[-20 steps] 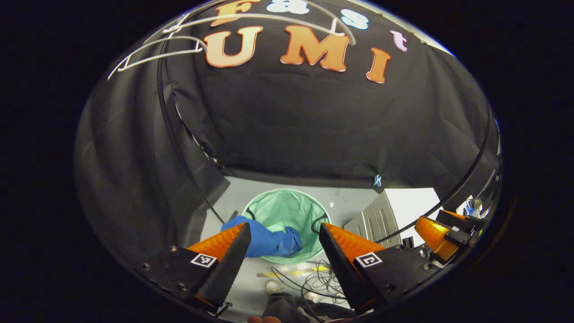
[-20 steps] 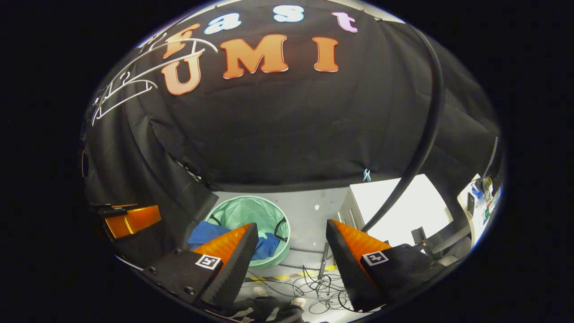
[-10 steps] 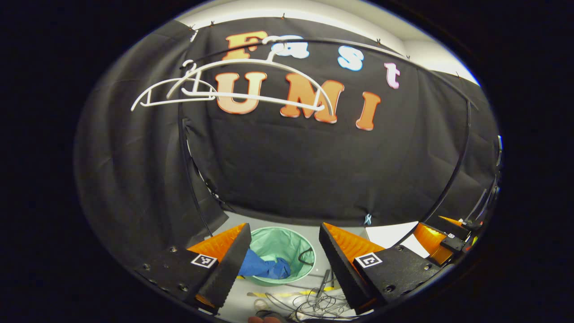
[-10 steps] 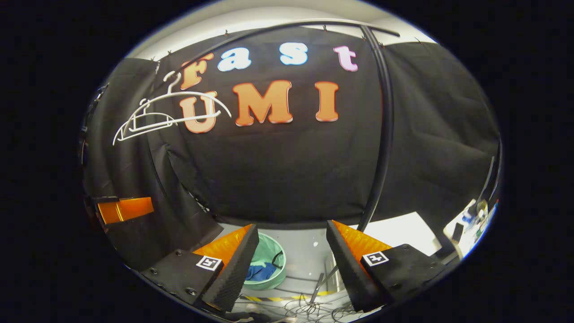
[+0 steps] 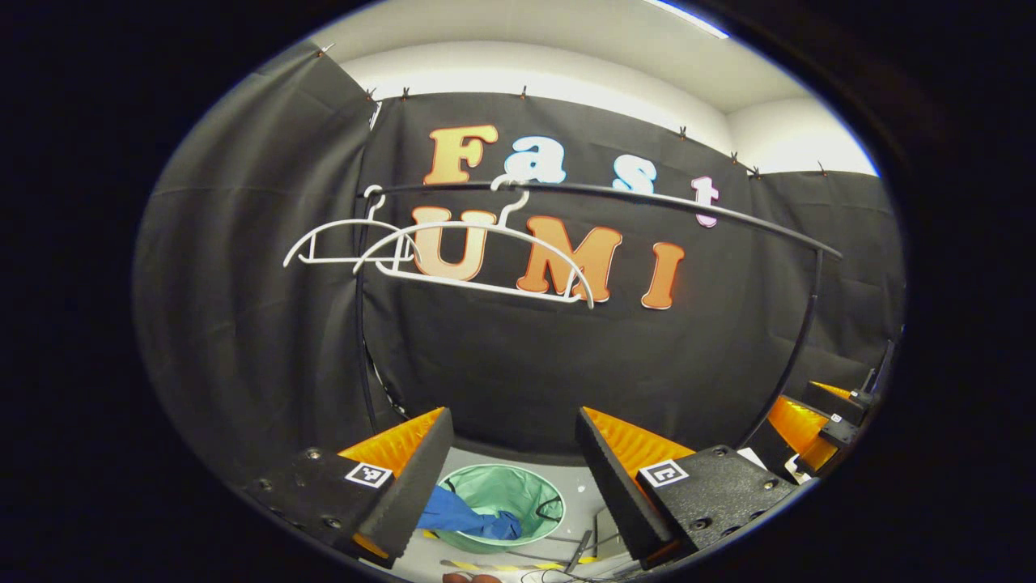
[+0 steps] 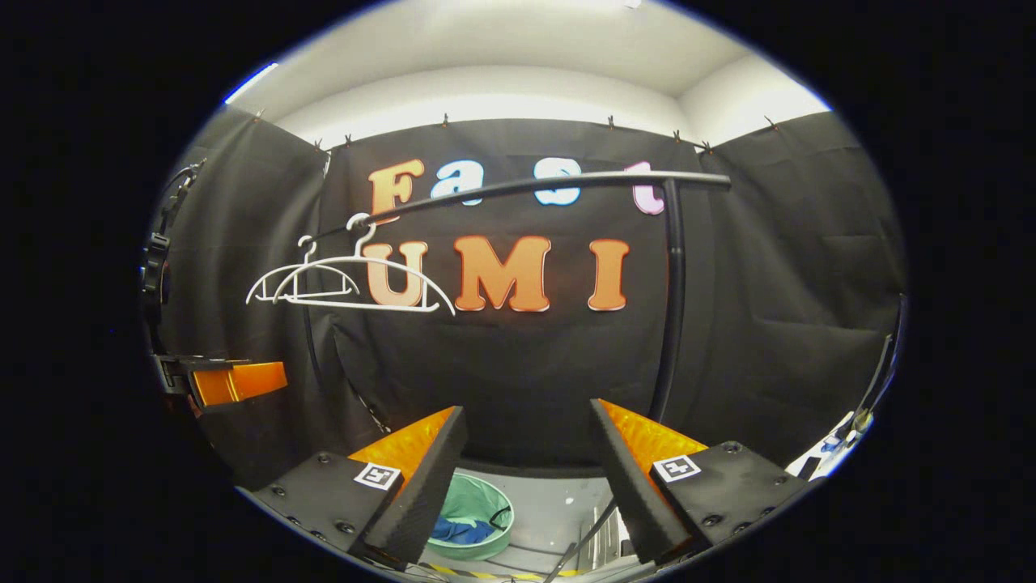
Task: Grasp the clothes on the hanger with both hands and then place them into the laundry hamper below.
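Judging the step: the blue clothes [image 5: 465, 518] lie already in the green laundry hamper [image 5: 530, 495] on the floor, partly draped over its rim, so the placing looks nearly done.
Left tool [image 5: 510, 478]: open wide, holding nothing, raised well above the hamper.
Right tool [image 6: 526, 478]: also open and empty; the hamper [image 6: 473, 506] with the blue cloth [image 6: 461, 530] shows low between its fingers.
Hangers: two white hangers [image 5: 477, 259] hang bare on the black rail [image 5: 647, 198], so I judge no garment is left to take.
Doing it well: if the draped part should go fully inside, lower one tool straight over the rim, pinch the loose fold, and drop it to the middle; keep away from the cables [image 5: 579, 551] on the floor.
Writing: small square black-and-white markers [image 5: 664, 470] sit on the tool bodies; no brand or label is legible on the hamper or the clothes.
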Tool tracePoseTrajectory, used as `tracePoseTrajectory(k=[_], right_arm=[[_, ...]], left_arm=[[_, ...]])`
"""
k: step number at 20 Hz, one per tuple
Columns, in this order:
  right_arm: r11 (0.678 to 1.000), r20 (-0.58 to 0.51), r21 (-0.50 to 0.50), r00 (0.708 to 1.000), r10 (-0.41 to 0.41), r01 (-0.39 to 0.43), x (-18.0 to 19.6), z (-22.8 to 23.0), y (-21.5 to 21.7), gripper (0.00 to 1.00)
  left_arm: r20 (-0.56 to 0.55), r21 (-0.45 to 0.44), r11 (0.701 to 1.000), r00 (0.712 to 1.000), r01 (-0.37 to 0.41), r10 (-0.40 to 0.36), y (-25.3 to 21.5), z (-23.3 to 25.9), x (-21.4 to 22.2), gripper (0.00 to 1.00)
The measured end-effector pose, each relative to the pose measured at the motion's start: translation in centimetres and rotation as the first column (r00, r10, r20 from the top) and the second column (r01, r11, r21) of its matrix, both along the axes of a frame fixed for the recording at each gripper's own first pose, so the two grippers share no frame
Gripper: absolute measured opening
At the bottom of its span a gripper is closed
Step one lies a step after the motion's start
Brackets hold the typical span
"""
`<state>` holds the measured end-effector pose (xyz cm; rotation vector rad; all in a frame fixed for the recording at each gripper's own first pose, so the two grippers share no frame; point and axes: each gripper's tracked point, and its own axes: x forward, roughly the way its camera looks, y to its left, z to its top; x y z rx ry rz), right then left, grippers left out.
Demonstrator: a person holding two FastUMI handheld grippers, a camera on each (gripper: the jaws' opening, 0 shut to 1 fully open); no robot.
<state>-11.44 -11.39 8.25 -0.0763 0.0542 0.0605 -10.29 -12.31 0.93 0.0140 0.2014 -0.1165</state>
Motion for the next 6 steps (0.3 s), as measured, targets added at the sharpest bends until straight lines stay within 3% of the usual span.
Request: tracePoseTrajectory(k=[6], right_arm=[[1.0, 0.025, 0.011, 1.0, 0.01, -0.01, -0.2, 0.6, 0.8, 0.9]], left_arm=[[0.047, -0.004, 1.0, 0.999, -0.009, 0.01, 0.8, 2.1, -0.9, 0.94]])
